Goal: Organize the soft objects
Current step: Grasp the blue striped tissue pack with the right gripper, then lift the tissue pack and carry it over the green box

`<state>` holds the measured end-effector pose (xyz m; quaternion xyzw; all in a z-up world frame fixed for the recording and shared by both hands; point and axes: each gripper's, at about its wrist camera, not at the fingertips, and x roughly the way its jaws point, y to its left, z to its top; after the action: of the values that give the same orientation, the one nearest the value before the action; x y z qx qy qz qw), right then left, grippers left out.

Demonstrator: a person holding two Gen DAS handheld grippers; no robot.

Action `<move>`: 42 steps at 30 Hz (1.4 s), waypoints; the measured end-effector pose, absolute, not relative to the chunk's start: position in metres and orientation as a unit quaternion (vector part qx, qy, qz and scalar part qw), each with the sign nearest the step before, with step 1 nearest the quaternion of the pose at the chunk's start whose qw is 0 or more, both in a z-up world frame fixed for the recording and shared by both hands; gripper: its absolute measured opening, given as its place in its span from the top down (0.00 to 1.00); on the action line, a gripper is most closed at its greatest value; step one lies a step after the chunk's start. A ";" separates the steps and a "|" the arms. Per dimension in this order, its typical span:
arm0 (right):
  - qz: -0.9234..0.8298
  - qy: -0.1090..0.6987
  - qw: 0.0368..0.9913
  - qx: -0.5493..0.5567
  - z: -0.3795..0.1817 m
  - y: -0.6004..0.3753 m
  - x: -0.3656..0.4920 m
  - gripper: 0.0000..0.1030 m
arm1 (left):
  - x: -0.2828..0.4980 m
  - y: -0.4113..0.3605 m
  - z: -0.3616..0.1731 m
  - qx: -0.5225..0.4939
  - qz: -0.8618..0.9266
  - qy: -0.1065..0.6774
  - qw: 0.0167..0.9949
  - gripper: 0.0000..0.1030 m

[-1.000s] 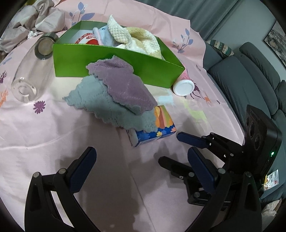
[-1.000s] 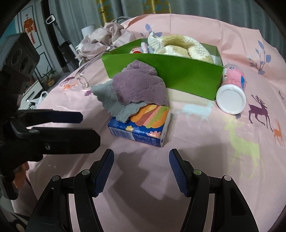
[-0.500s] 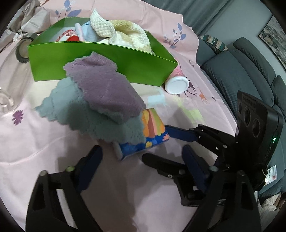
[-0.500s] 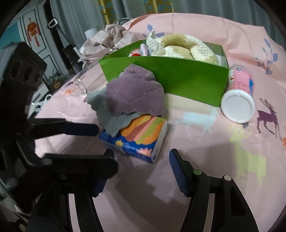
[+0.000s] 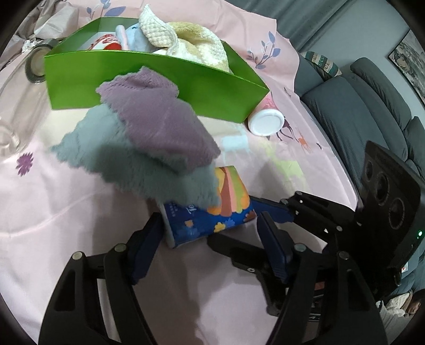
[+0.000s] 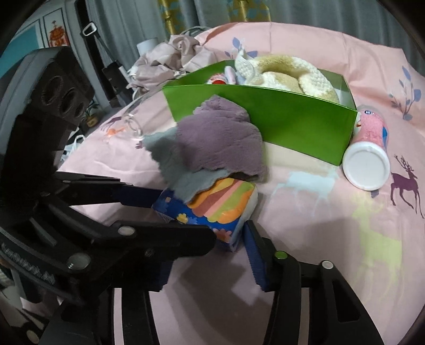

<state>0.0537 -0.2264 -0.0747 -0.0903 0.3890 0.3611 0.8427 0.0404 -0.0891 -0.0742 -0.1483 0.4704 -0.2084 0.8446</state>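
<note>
so both grippers sit at the blue floral tissue pack point(image 5: 209, 220) mid-table, on pink printed cloth point(image 5: 66, 212). left gripper point(image 5: 205, 233) jaws just closing, pack between them, contact unclear. right gripper point(image 6: 209, 254) jaws closing too, at pack's corner, grip unclear. purple fleece cloth point(image 5: 159, 124) & grey fleece cloth point(image 5: 111, 156) drape over pack, beside green cardboard box point(image 5: 148, 77).

A: Setting: a home living room, indicated by the grey sofa point(image 5: 353, 106), framed picture point(image 5: 409, 69) and curtains point(image 6: 212, 13)
B: Also domestic: pink printed tablecloth point(image 6: 318, 225) with deer motifs, crumpled laundry point(image 6: 170, 55), potted plant point(image 6: 91, 116) by the wall
</note>
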 end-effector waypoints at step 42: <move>0.327 0.242 0.909 -0.091 0.034 -0.204 0.007 0.55 | 0.023 -0.081 0.040 -0.048 -0.212 0.351 0.911 0.31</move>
<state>0.0075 -0.2037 0.0340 -0.0906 0.2415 0.3267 0.9092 0.0226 -0.0808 0.0398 -0.0477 0.3510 -0.2122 0.9108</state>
